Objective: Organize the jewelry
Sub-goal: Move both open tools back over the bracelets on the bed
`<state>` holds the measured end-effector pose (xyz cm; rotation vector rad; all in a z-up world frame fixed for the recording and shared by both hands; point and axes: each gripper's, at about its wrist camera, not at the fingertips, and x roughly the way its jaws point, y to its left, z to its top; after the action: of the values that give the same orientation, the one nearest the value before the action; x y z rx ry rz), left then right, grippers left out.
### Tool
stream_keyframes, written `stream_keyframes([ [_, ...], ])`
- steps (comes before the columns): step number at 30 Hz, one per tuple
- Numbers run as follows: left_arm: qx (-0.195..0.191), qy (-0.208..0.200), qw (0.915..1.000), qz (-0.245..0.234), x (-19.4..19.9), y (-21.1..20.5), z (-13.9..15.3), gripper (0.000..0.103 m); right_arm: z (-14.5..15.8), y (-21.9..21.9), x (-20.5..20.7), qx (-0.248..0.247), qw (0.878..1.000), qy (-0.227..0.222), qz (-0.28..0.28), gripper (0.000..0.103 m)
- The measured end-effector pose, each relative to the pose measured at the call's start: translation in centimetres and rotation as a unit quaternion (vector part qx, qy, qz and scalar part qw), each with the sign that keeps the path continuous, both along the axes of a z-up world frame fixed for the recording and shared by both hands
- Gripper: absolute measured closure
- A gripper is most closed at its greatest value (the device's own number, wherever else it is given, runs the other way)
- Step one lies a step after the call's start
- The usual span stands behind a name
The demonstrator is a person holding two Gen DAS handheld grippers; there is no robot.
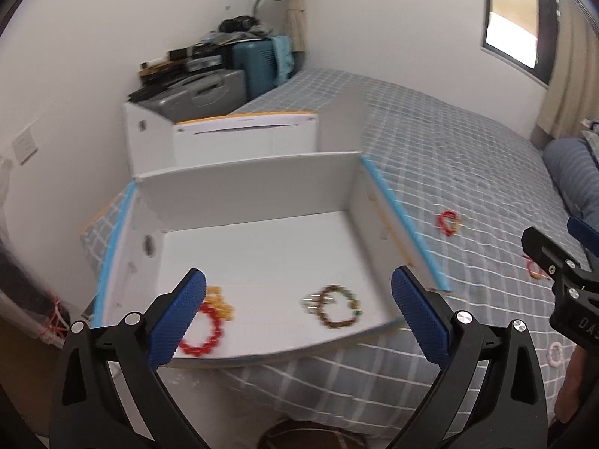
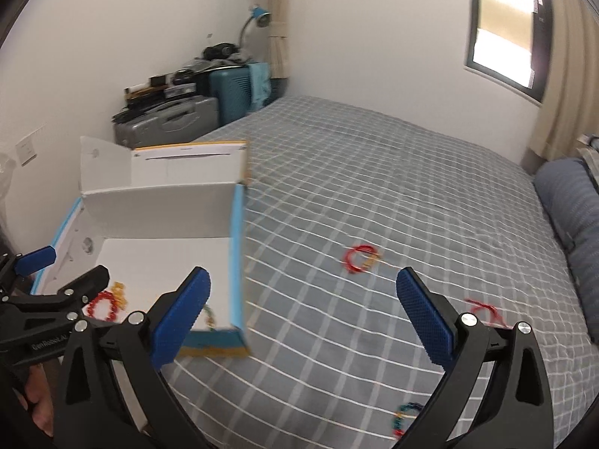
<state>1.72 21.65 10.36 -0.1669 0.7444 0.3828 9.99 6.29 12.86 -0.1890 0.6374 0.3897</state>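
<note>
Bedspread, grey checked, carries an open white box. Inside the box lie a red bracelet, a yellow one touching it, and a brown one. Right of the box, more bracelets lie loose. Left gripper and right gripper both gape wide, holding nothing.

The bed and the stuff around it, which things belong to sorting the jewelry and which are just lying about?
Part of the job:
white box
red bead bracelet, brown bead bracelet, both in the box
red bracelet on the bedspread
teal bracelet on the bedspread

Lying about:
suitcases
blue lamp
pillow
</note>
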Motion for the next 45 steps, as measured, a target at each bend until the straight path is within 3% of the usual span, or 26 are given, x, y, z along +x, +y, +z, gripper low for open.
stream_keyframes([
  [13,-0.013,-0.017,0.9921,-0.124,2.7,-13.5,-1.9,0.006,-3.3,-14.4,0.2,-0.001,0.992,0.016,-0.123,0.007],
  [25,-0.022,0.019,0.9839,-0.176,5.2,-20.8,-7.1,0.006,-9.4,-25.3,-0.4,-0.021,0.977,0.057,-0.203,0.007],
  [36,-0.021,0.036,0.9778,-0.206,6.2,-25.3,-12.7,0.006,-14.0,-30.5,-0.9,-0.026,0.964,0.094,-0.246,0.007],
  [45,-0.020,0.061,0.9767,-0.205,6.9,-26.8,-15.6,0.006,-16.6,-32.4,-1.0,-0.030,0.957,0.118,-0.265,0.007],
])
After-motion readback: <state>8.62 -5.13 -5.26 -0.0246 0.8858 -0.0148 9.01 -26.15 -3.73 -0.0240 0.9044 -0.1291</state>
